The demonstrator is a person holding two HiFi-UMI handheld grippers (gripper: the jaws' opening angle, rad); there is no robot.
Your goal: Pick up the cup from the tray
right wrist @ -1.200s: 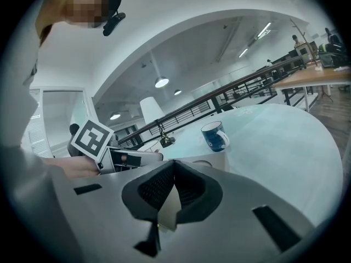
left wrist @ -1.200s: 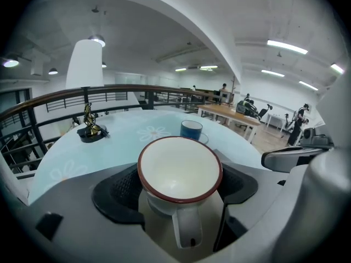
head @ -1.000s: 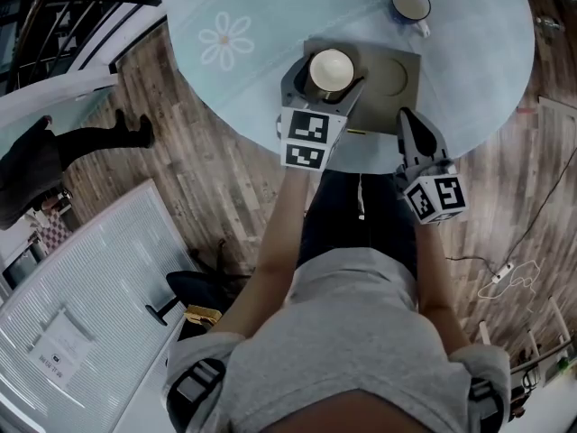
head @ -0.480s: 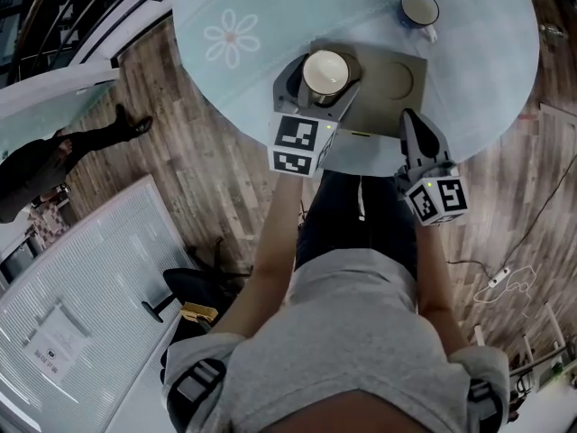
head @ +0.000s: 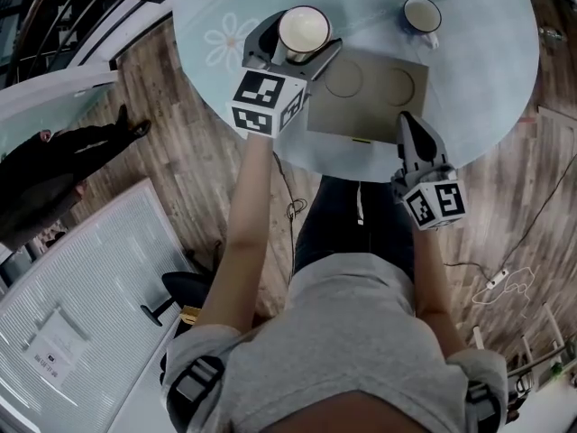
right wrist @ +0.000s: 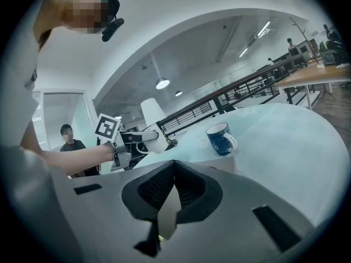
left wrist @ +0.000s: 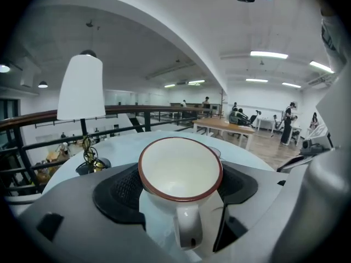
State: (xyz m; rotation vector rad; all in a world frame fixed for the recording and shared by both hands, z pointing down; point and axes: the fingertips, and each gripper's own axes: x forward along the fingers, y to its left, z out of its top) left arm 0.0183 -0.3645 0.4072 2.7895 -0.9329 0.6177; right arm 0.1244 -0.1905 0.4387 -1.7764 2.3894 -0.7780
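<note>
Left gripper [head: 297, 43] is being squeezed on the white cup [head: 303, 31] so it's being held clear at 10 o'clock of the tray [head: 379, 106], with the closed, empty right gripper [head: 407, 124] being parked at 5 o'clock.

No legible txt/nos.; white mark on blue mug [right wrist: 220, 139] too small to read.

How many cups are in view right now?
2. A white cup is gripped in the left gripper; a blue mug stands on the table beyond the tray. None seems hidden.
</note>
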